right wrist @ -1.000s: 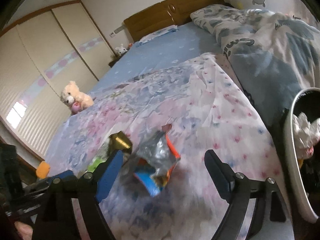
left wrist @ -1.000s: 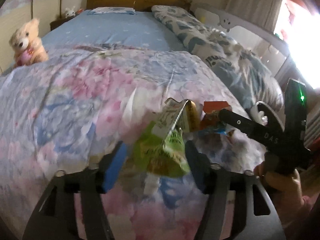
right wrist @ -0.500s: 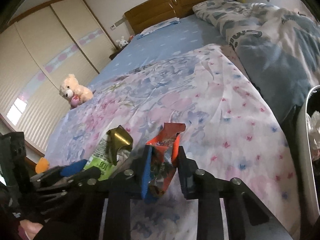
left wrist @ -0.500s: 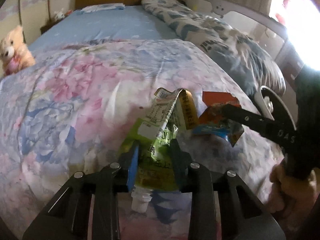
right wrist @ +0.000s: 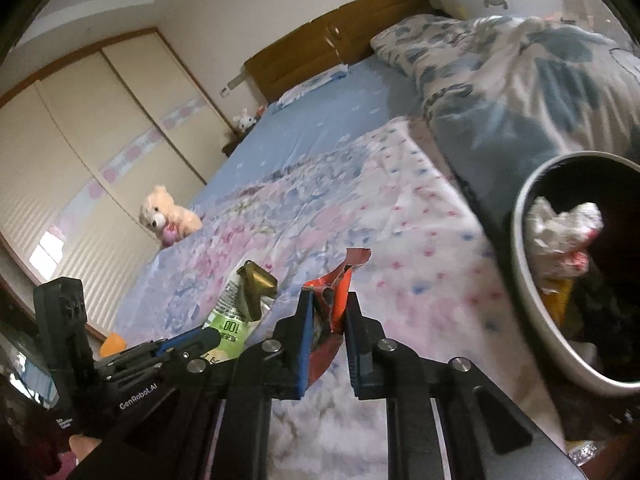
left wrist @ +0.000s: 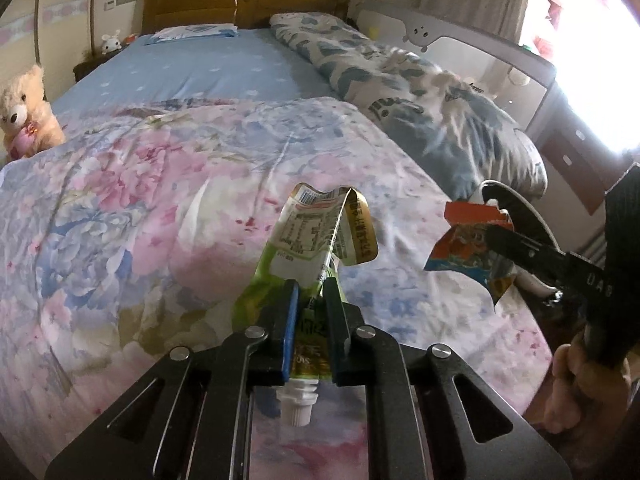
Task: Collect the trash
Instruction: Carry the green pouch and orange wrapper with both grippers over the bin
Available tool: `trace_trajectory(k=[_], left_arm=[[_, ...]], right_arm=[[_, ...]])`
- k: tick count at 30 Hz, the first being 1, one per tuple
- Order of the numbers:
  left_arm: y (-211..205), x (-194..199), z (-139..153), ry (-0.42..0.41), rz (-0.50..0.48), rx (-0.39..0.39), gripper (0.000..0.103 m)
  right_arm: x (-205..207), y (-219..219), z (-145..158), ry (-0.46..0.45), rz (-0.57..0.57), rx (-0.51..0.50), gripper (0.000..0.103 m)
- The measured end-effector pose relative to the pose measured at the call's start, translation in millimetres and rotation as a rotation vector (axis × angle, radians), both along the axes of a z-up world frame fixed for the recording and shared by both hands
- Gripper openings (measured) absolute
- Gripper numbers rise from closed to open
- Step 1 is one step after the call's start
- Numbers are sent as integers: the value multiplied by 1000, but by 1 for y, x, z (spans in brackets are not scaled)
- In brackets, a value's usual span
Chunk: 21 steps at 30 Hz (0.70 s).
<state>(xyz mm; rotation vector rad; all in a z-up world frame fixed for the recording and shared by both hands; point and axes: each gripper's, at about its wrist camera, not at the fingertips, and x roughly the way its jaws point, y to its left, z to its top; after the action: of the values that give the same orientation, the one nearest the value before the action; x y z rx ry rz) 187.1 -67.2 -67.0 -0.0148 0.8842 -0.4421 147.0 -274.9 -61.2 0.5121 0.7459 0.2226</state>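
Left gripper [left wrist: 310, 294] fingers clamped on green pouch [left wrist: 296, 248], frame center; right gripper [right wrist: 327, 312] clamped on red wrapper [right wrist: 334, 300], bin [right wrist: 532, 308] right. Both light, crinkly, slippery: pinch flat mid-body.

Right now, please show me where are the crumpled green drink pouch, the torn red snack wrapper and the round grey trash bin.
crumpled green drink pouch [left wrist: 304, 240]: left wrist view, printed white label panel.
torn red snack wrapper [right wrist: 340, 292]: right wrist view, red upper flap.
round grey trash bin [right wrist: 532, 320]: right wrist view, grey rim.

Open bedspread [left wrist: 168, 208] ahead; bin [right wrist: 532, 320] apparently alongside
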Motion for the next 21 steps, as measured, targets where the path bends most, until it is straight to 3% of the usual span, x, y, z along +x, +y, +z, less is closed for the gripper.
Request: trace_trajectory(k=[21], left_arm=[[-77,-37,15,-14,-153,-21,10]], right_arm=[[-61,-56,2,-12,-101,19,12]])
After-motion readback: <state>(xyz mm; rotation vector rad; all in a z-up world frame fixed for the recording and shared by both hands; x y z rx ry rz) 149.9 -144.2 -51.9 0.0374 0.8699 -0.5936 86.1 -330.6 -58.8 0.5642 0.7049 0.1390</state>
